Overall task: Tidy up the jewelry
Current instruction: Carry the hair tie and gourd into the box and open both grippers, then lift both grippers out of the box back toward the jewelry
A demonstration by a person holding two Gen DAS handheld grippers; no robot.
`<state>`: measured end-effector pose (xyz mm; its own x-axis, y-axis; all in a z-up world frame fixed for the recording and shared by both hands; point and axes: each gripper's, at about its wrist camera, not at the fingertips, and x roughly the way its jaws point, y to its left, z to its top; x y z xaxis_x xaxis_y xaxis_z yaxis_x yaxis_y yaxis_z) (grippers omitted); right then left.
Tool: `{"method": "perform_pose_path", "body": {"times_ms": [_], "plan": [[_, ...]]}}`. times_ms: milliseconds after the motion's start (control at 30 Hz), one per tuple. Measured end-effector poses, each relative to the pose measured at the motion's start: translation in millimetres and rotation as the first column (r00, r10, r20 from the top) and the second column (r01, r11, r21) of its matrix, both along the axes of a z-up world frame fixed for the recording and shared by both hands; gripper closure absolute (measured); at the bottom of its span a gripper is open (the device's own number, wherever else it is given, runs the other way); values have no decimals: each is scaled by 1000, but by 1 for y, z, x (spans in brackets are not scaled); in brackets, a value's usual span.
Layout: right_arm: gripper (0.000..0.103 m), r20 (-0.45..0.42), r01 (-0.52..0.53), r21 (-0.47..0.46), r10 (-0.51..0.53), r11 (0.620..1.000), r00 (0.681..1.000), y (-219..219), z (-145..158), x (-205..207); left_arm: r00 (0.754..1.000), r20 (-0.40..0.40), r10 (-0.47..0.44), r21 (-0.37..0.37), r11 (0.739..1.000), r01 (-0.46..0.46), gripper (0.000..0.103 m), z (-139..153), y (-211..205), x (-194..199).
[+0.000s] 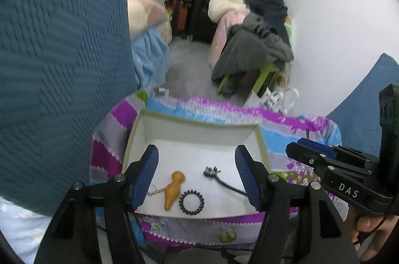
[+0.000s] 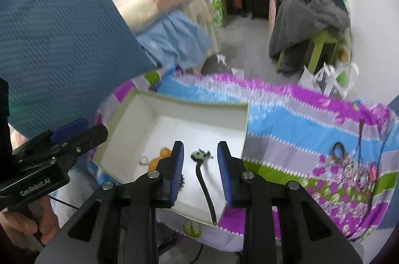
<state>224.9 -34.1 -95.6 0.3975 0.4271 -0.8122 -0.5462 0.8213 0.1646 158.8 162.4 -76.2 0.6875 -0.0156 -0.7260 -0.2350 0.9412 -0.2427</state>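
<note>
1. sitting on a striped purple, blue and grey cloth (image 1: 286,136), a shallow white box (image 1: 139,129) is the landmark here; all else is placed against it.
2. left of the box, in the right wrist view, the left gripper (image 2: 72,132) shows side-on, held just off the box's left wall; in its own view the left gripper (image 1: 197,174) has its jaws spread wide and released, holding nothing, hanging over the near half of the box.
3. inside the box toward its left, a thin metal clasp (image 1: 155,190) lies touching the foot of an orange gourd-shaped pendant (image 1: 174,189); both lie between the left gripper's fingers (image 1: 147,176), nearer the left one.
4. just right of the pendant, near the box's front edge, lies a black beaded bracelet (image 1: 191,203), apart from both fingers.
5. further right in the box lies a black cord with a dark green charm (image 2: 198,155); its tail runs to the box's near right corner.
6. the right gripper (image 2: 200,175) is unclenched and empty, its jaws part open and straddling that cord, the charm lying between the tips with neither pad touching it.
7. right of the box, well apart on the cloth, a tangled pile of jewelry (image 2: 351,165) lies outside both claws.
</note>
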Motion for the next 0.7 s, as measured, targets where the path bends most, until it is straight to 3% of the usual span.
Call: {"method": "perform_pose_path", "body": {"times_ms": [267, 500, 700], "plan": [[77, 129, -14, 83, 3, 996, 992, -17, 70, -21, 991, 135, 1, 53, 999, -9, 39, 75, -18, -29], [77, 210, -1, 123, -25, 992, 977, -40, 109, -36, 980, 199, -12, 75, 997, -3, 38, 112, -37, -48], [77, 251, 16, 149, -54, 989, 966, -64, 128, -46, 970, 240, -35, 88, 996, 14, 30, 129, -63, -54]]}}
